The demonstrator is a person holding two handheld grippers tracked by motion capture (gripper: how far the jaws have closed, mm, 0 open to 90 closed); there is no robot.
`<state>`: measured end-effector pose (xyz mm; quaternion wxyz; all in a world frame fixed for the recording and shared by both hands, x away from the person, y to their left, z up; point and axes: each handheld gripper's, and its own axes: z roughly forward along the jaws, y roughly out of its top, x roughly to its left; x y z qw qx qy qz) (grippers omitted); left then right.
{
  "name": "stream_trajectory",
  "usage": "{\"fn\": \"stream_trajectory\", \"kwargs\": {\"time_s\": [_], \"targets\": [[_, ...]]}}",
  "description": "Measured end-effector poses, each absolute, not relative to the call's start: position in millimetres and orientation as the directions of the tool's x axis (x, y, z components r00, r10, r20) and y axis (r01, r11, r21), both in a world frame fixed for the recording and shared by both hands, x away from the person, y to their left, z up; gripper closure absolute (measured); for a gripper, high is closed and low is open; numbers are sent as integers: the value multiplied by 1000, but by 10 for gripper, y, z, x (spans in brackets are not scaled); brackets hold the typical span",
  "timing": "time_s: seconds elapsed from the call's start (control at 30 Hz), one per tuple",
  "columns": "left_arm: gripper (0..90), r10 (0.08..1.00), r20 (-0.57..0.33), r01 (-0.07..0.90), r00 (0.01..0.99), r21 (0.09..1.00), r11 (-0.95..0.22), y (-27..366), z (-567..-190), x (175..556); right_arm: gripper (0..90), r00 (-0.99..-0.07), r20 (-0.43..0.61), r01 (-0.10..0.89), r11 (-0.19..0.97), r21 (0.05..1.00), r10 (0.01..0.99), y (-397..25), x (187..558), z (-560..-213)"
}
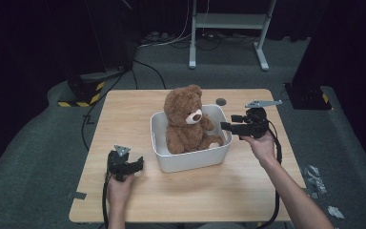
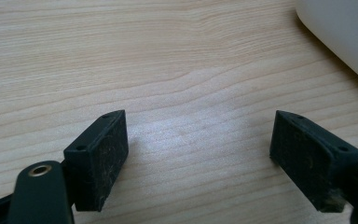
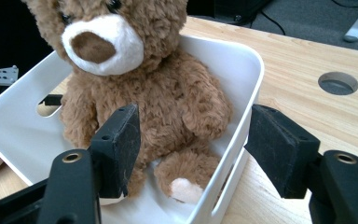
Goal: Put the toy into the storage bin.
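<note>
- Wooden surface [image 1: 124, 119]: a light-grained rectangular top with a round grommet hole [image 1: 221, 101] near its far edge; the same hole appears in the right gripper view [image 3: 338, 83].
- White bin [image 1: 190, 160]: a rounded rectangular plastic container standing near the middle of the surface, with a slot handle cut into its wall [image 3: 51, 99]. A corner of it enters the upper right of the left gripper view [image 2: 345, 32].
- Teddy bear [image 1: 186, 119]: brown plush with a cream muzzle and cream foot pads, seated upright inside the white bin, head rising above the rim. In the right gripper view [image 3: 163, 93] its body and one foot lie directly ahead.
- Left gripper [image 1: 132, 164]: held in the person's left hand [image 1: 119, 188], low over bare wood just left of the bin and apart from it. Its jaws stand wide apart with nothing between them [image 2: 198, 154].
- Right gripper [image 1: 225, 125]: held in the person's right hand [image 1: 262, 145] at the bin's right side, pointing toward the bear. Its jaws are spread wide, one over the bin's interior and one outside, straddling the right wall [image 3: 193, 140]; they grasp nothing.
- Floor [image 1: 38, 143]: grey carpet, with cables and a white metal frame [image 1: 228, 21] beyond the surface.
</note>
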<state>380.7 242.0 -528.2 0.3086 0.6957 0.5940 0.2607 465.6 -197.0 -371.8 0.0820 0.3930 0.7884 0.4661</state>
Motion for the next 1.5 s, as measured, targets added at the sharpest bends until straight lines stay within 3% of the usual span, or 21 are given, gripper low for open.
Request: {"fn": "stream_trajectory", "kwargs": {"time_s": [1.5], "targets": [[192,987,-5,665,158,740,-103,2419,-5283,3807,345,-639,280,597,233,768,716,-2126,4588,-3946]]}}
